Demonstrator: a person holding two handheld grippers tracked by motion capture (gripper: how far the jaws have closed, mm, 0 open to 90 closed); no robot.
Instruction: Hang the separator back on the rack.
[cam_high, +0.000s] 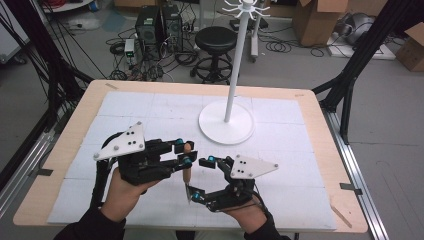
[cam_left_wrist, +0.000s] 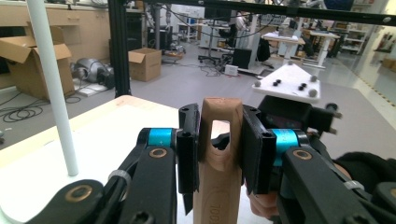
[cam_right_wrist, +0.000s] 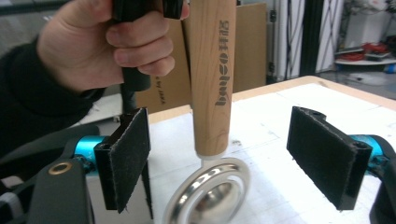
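Observation:
A utensil with a light wooden handle (cam_high: 186, 169) hangs upright over the white mat, its shiny metal ring end (cam_high: 188, 192) lowest. My left gripper (cam_high: 183, 151) is shut on the top of the handle (cam_left_wrist: 218, 154), which has a hanging slot between the pads. In the right gripper view the handle (cam_right_wrist: 214, 79) comes down to the round metal end (cam_right_wrist: 210, 191), just above the mat. My right gripper (cam_right_wrist: 233, 158) stands open, its pads (cam_right_wrist: 128, 154) wide on either side of that metal end and touching nothing. The same gripper (cam_high: 200, 178) lies just right of the utensil.
A white stand with a tall pole (cam_high: 234, 65), hooks on top and a round base (cam_high: 226, 122) is on the mat behind the grippers. The wooden table edge (cam_high: 320, 115) frames the mat. A stool (cam_high: 215, 42) and boxes sit on the floor beyond.

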